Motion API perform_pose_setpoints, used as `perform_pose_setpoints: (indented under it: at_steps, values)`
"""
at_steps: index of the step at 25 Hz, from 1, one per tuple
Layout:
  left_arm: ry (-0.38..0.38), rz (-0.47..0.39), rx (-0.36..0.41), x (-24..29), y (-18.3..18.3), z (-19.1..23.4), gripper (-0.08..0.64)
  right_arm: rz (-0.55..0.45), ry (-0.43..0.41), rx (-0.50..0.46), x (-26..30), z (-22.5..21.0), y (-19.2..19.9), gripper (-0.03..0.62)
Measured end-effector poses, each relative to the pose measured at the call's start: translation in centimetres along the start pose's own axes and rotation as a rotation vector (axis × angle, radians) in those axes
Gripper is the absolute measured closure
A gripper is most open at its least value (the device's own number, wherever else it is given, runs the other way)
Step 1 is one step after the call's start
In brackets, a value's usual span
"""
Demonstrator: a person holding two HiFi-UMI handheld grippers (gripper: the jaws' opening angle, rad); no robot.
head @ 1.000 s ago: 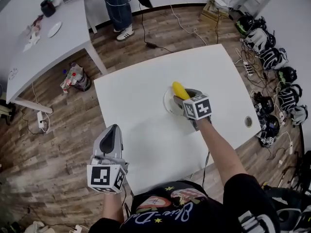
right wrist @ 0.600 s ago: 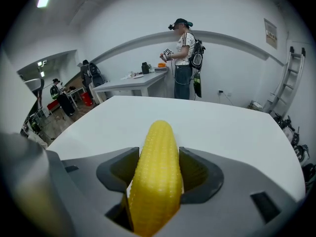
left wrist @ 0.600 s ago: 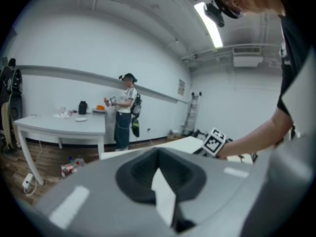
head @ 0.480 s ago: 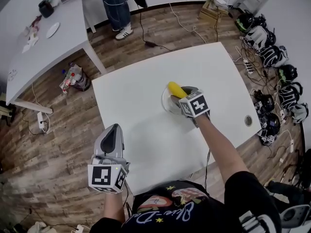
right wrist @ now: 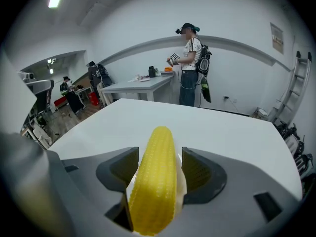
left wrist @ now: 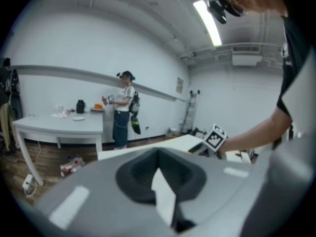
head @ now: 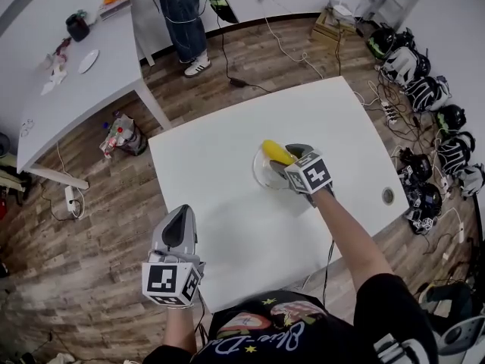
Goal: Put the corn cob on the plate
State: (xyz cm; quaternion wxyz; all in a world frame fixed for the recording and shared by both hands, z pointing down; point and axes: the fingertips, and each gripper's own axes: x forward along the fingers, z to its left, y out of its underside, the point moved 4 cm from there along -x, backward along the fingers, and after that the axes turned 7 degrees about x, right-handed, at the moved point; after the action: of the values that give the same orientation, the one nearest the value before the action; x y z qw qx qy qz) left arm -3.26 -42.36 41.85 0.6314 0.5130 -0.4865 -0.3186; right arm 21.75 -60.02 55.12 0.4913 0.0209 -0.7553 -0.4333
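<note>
The yellow corn cob point(head: 277, 153) lies over the white plate point(head: 261, 174) in the middle of the white table point(head: 220, 203). My right gripper point(head: 286, 158) is at the plate, one jaw on each side of the cob. In the right gripper view the cob point(right wrist: 155, 177) runs between the fingers with a thin gap on each side, and the white plate point(right wrist: 183, 181) shows through the right gap, so the right gripper point(right wrist: 158, 169) is open. My left gripper point(head: 176, 222) hovers at the table's near left edge. In its own view the left gripper point(left wrist: 160, 181) is shut and holds nothing.
A person point(head: 182, 6) stands beyond the table beside a second white table point(head: 68, 74) with small items on it. Helmets and cables point(head: 424, 89) lie on the wooden floor at the right. A round hole point(head: 388, 196) sits near the table's right edge.
The right gripper and the cob have kept to the plate, shifting only slightly. The left gripper has stayed at the near left edge.
</note>
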Motion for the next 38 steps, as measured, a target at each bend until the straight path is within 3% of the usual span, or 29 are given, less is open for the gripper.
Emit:
perform_pose_setpoints:
  at_steps: [4,11,16,18,20,23,30,38]
  values:
    - [0.008,-0.026,0.026,-0.3,-1.4,-0.5,0.574,-0.113,-0.008,0.050,-3.3,-0.1,-1.8,0.341]
    - [0.024,-0.090,0.088,-1.5,-4.5,-2.0,0.574,-0.469,-0.037,0.192,-13.0,2.4,-5.3,0.342]
    - [0.064,-0.141,0.118,-1.8,-6.3,-3.4,0.574,-0.615,-0.050,0.197,-18.0,5.8,-5.8,0.344]
    - [0.063,-0.151,0.123,-2.1,-6.7,-3.4,0.574,-0.640,-0.044,0.156,-19.2,7.1,-5.5,0.351]
    - [0.055,-0.143,0.128,-2.6,-6.7,-3.2,0.574,-0.643,-0.028,0.102,-19.8,8.2,-4.7,0.480]
    - [0.030,-0.131,0.127,-3.2,-6.4,-3.0,0.574,-0.626,-0.019,0.067,-20.5,8.9,-3.1,0.545]
    - [-0.005,-0.131,0.099,-3.7,-6.2,-1.6,0.574,-0.704,-0.025,0.080,-23.3,10.6,-3.6,0.549]
    - [0.019,-0.126,0.109,-3.3,-5.9,-2.6,0.574,-0.699,-0.042,0.051,-23.8,11.4,-3.5,0.558]
